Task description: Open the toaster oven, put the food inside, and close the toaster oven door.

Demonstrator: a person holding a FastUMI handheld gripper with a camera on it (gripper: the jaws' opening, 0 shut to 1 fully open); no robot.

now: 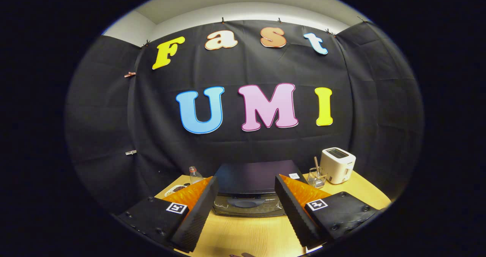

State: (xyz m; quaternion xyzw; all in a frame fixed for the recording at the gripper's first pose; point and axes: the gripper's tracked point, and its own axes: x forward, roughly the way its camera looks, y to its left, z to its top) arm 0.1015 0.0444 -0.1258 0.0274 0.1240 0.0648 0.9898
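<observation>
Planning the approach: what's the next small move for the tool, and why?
Probably ease the tool forward and down toward the door handle of the toaster oven. Its fingers stand open, gripping nothing; the door looks closed, with the handle just ahead between them.

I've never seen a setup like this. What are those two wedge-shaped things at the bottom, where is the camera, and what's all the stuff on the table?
The camera rides on a handheld gripper that a person carries; there is no robot arm. It looks forward along the gripper's two fingers, which are the wedges you see. They are spread apart and hold nothing.

The very wide lens is what makes the picture round and bent.

Everything stands on a wooden table in a booth hung with black cloth. Just ahead, seen between the fingers, is a dark toaster oven with its door shut. Beside it on one side stand a small glass jar with a stick in it and a white pop-up toaster. On the other side are a clear bottle and a small dish of something dark, too small to identify.
</observation>
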